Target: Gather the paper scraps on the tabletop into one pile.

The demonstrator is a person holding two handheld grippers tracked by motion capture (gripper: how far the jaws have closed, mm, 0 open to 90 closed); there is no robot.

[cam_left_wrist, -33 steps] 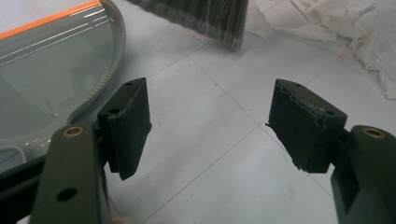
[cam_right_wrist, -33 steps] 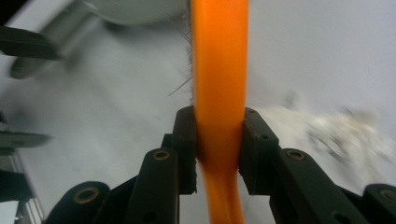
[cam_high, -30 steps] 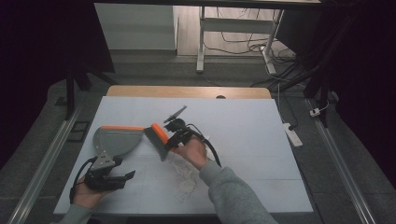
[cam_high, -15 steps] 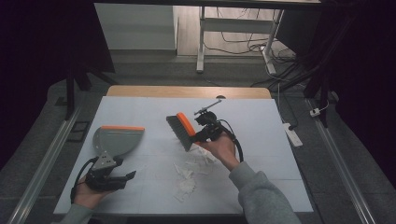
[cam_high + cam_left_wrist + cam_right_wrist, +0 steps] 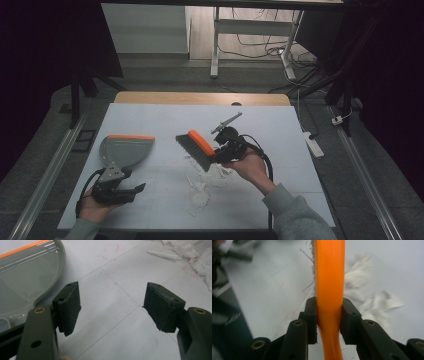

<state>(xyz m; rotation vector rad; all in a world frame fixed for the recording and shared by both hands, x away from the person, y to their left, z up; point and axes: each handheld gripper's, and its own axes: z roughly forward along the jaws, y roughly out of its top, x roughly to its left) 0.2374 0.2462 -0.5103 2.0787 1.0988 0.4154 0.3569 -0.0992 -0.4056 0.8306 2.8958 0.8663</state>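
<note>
My right gripper [image 5: 220, 151] is shut on the orange handle of a hand brush [image 5: 196, 149], grey bristles pointing down-left over the white table. In the right gripper view the orange brush [image 5: 329, 277] runs up between the jaws of that gripper [image 5: 329, 320]. Torn white paper scraps [image 5: 202, 185] lie below and around the brush, also white scraps [image 5: 359, 275] to its right. A grey dustpan with an orange lip [image 5: 124, 149] lies flat at the left. My left gripper [image 5: 131, 191] rests open just below the dustpan; its view shows the gripper [image 5: 112, 307] empty, the dustpan [image 5: 25, 272] at upper left.
The white table sheet [image 5: 280, 130] has a wooden strip along its far edge [image 5: 200, 98]. More paper scraps [image 5: 190, 252] lie at the upper right of the left gripper view. Metal rails run along both sides of the table; a desk frame and cables stand beyond.
My right gripper has carried the brush from beside the dustpan rightward and then down toward the paper scraps. The left gripper and dustpan have stayed put.
</note>
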